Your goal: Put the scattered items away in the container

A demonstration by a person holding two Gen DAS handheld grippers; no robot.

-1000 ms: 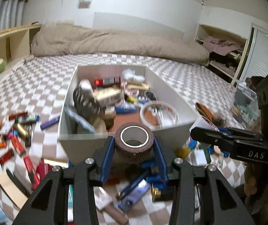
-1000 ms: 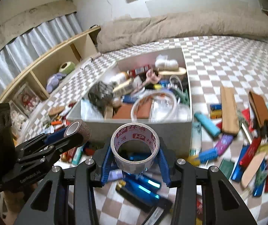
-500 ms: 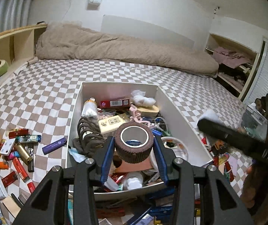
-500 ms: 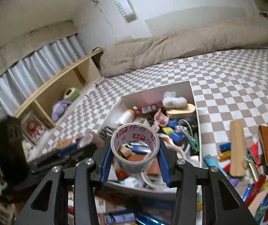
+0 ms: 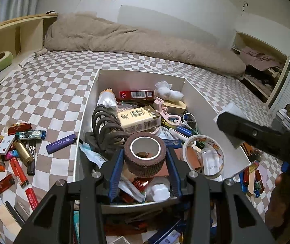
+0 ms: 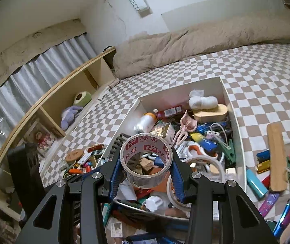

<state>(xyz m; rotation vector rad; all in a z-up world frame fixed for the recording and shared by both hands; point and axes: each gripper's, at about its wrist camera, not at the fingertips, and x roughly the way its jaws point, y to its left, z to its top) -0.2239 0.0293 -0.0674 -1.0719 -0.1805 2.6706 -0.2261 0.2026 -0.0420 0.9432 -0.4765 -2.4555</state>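
Observation:
My left gripper [image 5: 145, 163] is shut on a brown fuzzy tape roll [image 5: 145, 156], held above the near end of the white box [image 5: 88, 109]. My right gripper [image 6: 146, 169] is shut on a clear packing tape roll [image 6: 146, 160] with red print, also over the near end of the white box [image 6: 231, 109]. The box is crowded with a yellow carton [image 5: 139, 119], a dark coil [image 5: 104, 126], a red pack [image 5: 136, 95], white socks [image 6: 202, 101] and a white tape ring [image 5: 203, 155]. The right gripper's black body [image 5: 262, 136] crosses the right side of the left wrist view.
The box sits on a checkered bed cover. Lighters and small packs [image 5: 15, 148] lie scattered left of it; more lighters, pens and a wooden strip [image 6: 276, 160] lie to its right. A beige duvet [image 5: 136, 42] lies at the back, a wooden shelf [image 6: 67, 87] on the left.
Both grippers have carried their tape rolls forward from in front of the box's near wall to above its contents. The view into the box has opened up.

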